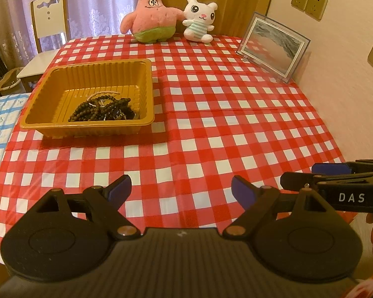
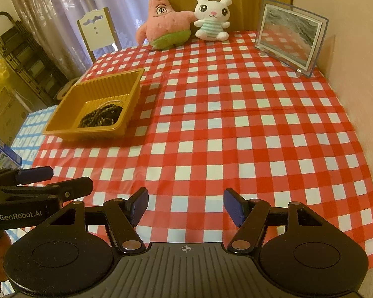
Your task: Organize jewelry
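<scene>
On the bench's left side a gold plastic tray (image 1: 87,74) holds a tangle of dark beaded jewelry (image 1: 103,109). Nearer, the left claw (image 1: 181,191) gapes wide and empty; beside it, the right claw (image 2: 185,207) stands parted, empty too.

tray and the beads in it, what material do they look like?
Tray: thin moulded plastic by the look, gold, glossy; ribbed walls, rolled rim. Beads: dark, round, matte strands, maybe wood or stone, too small to tell. One paler strand looks like metal chain or cord.
</scene>
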